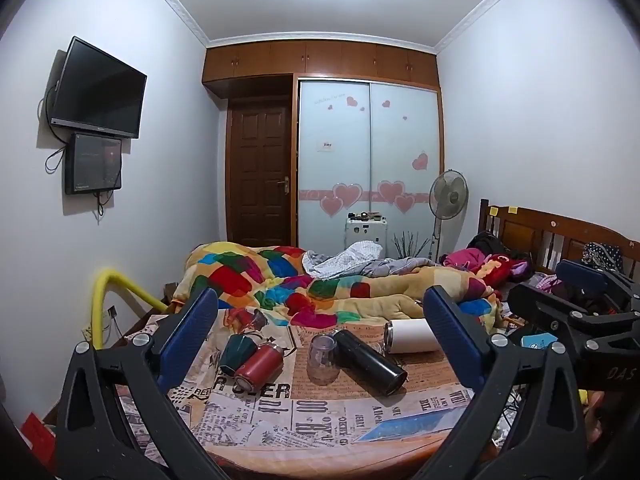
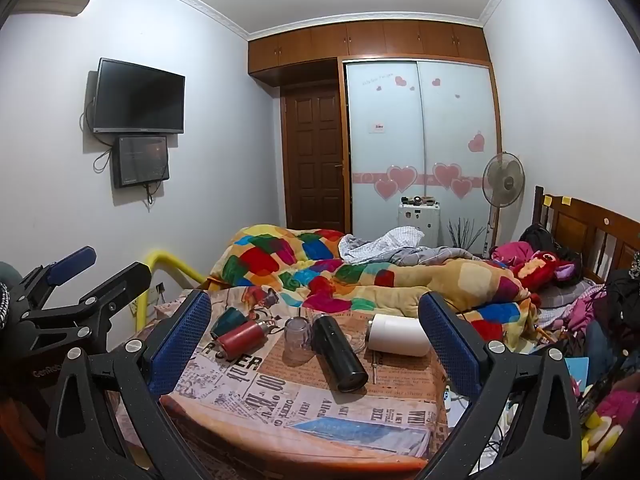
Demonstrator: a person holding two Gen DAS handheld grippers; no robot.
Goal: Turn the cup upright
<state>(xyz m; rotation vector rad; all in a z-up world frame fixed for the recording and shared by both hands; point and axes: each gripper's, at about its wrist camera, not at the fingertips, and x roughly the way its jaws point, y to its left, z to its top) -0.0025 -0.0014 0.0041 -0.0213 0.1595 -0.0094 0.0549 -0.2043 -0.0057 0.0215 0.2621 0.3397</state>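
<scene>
The left gripper (image 1: 320, 318), a black plastic two-finger clamp with blue textured rubber pads (image 1: 188, 340), is held level with its jaws spread wide apart. Nothing sits between the pads; both fingers are clear of contact. In the right wrist view the same unit appears at the left edge, pads parted.

The right gripper (image 2: 316, 322), of identical black frame and blue dimpled pads (image 2: 178, 342), is likewise held level and pointing forward, its jaws at full spread and gripping nothing. In the left wrist view it shows at the right edge, alongside the left unit and apart from it. The hands holding the units cannot be made out.
</scene>
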